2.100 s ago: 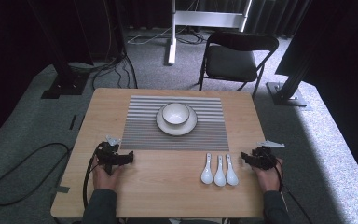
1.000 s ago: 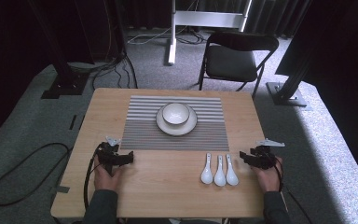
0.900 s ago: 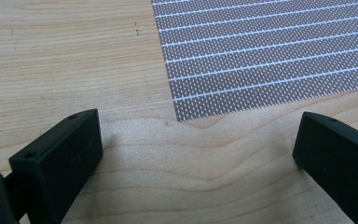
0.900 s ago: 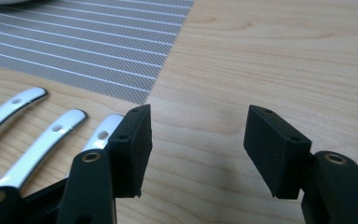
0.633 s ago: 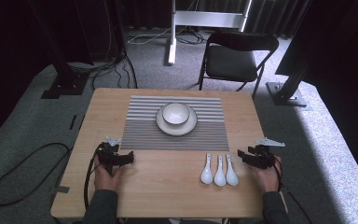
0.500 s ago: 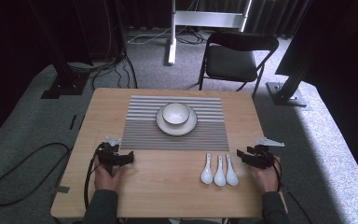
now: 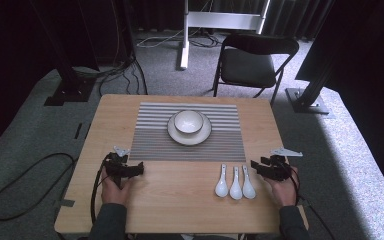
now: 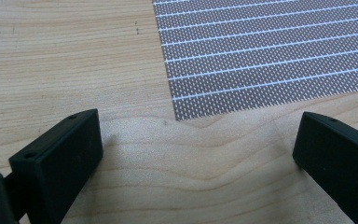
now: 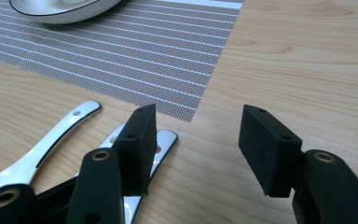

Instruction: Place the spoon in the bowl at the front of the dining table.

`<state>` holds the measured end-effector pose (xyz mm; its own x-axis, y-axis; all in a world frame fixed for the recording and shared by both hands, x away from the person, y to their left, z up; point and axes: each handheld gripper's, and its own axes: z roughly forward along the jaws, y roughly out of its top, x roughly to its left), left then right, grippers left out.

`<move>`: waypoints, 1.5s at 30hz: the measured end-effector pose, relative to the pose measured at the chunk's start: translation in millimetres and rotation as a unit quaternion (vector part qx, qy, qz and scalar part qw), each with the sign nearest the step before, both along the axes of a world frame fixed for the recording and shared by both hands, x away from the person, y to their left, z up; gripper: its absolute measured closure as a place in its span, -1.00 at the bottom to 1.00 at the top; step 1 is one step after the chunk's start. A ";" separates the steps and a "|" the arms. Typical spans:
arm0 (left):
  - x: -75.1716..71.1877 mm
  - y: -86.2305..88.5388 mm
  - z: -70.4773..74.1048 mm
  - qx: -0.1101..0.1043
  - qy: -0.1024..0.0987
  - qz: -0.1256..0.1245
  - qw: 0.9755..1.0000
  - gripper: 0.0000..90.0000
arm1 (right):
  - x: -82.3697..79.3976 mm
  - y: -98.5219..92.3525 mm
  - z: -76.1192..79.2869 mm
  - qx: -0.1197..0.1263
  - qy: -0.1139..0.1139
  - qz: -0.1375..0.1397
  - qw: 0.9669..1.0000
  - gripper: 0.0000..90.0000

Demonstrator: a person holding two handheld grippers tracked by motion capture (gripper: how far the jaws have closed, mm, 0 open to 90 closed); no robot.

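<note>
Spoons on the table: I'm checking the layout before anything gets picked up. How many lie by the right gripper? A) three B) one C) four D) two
A: in the high view, three white spoons lie side by side on the bare wooden table, just below the striped placemat.

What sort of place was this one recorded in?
Probably a lab or studio set up for recording, not a dining room: a wooden table on grey carpet with loose cables, black stands around it, and a folding chair. The mat holds one bowl.
</note>
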<state>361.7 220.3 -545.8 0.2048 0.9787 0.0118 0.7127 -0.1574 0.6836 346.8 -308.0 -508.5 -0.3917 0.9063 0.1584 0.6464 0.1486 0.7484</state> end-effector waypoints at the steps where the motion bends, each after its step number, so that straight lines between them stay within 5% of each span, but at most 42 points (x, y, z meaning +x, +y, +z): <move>1: 0.0 0.0 0.0 0.000 0.000 0.000 1.000 -0.96 | 0.1 1.0 -0.3 0.000 0.001 0.001 1.000 0.02; 19: -0.1 -0.6 -0.1 0.000 -0.001 0.002 1.000 -0.96 | 0.7 17.4 -4.8 -0.003 0.014 0.033 0.999 0.11; 27: -0.1 -0.6 0.0 0.001 0.000 0.002 1.000 -0.96 | 2.7 24.6 -13.1 -0.011 0.038 0.049 0.998 0.11; 45: -0.1 -0.7 0.0 0.000 0.000 0.002 1.000 -0.96 | 4.7 33.2 -21.3 -0.062 0.057 0.058 0.995 0.24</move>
<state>361.6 219.6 -545.9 0.2011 0.9795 0.0128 0.7130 -0.1553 0.6838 351.5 -274.8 -529.8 -0.4802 0.8717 0.0976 0.6991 0.3131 0.6429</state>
